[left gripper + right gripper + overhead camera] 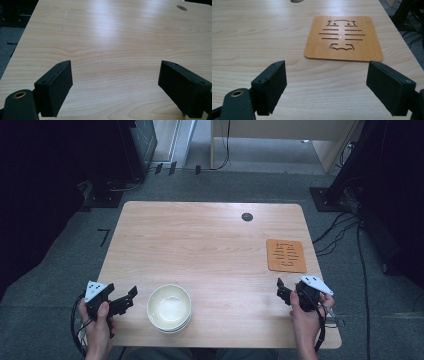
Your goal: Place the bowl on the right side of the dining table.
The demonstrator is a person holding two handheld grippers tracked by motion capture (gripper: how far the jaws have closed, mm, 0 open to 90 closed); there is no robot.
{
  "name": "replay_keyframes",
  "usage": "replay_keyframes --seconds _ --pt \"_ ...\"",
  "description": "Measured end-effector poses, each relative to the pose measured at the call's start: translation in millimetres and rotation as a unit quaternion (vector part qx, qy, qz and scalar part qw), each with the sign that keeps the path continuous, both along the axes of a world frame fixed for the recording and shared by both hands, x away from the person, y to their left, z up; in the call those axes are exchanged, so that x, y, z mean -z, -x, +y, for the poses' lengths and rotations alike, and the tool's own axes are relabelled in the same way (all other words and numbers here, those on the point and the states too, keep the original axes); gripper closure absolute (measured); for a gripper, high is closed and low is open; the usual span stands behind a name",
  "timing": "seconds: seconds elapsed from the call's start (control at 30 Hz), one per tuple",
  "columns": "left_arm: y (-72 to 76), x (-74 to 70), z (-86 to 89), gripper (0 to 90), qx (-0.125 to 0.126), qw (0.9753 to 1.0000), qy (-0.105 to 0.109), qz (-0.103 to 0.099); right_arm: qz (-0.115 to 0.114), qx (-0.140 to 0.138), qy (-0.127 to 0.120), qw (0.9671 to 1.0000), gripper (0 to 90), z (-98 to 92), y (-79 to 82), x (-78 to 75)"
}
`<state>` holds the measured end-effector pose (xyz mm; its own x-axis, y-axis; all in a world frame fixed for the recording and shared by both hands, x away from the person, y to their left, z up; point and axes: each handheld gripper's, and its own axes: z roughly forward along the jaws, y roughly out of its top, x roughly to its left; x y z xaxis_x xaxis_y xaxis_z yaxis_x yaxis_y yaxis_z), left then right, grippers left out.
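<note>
Both grippers sit at the table's (pixel 210 245) near edge — left gripper (pixel 122 301) near the left corner, right gripper (pixel 285 292) near the right, jaws spread wide, nothing held. Cream bowl (pixel 169 307) rests at the near edge, just beside the left gripper. Wooden trivet (pixel 343 37) lies by the right edge. Looks like pre-grasp — probable next move: bowl onto trivet, needing a rim grip.

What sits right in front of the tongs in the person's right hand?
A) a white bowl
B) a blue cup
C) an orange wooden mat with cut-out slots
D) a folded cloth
C: the right gripper view looks between its open tongs at the flat orange mat with cut-out slots, lying on the table; the bowl sits over by the left tongs instead.
</note>
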<state>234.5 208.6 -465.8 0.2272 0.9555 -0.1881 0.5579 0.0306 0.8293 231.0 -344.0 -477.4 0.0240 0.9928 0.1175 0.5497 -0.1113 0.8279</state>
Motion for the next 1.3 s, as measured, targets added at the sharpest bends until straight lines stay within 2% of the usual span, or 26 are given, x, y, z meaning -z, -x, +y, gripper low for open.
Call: replay_keyframes --seconds 0.2,0.63,0.7,0.73,1.3 --pt "3.4 -7.8 -6.9 12.7 0.008 0.9999 -0.009 -0.010 -0.006 -0.015 -0.027 0.9995 16.1 10.4 1.2 -8.7" --pt "7.4 -16.9 -14.9 13.3 0.022 0.9995 -0.005 -0.020 -0.012 -0.041 -0.034 0.9985 16.1 29.7 3.1 -18.1" --pt "8.3 -18.2 -16.4 13.3 0.026 0.9994 -0.006 -0.021 -0.011 -0.047 -0.042 0.9979 16.1 32.7 3.0 -19.0" --pt "8.8 -19.0 -17.5 13.3 0.029 0.9993 -0.007 -0.021 -0.011 -0.054 -0.054 0.9970 16.2 35.8 3.3 -20.6" --pt "13.6 -24.4 -31.7 13.5 0.054 0.9982 -0.003 -0.025 -0.023 -0.093 -0.056 0.9938 16.1 69.3 7.5 -32.2"
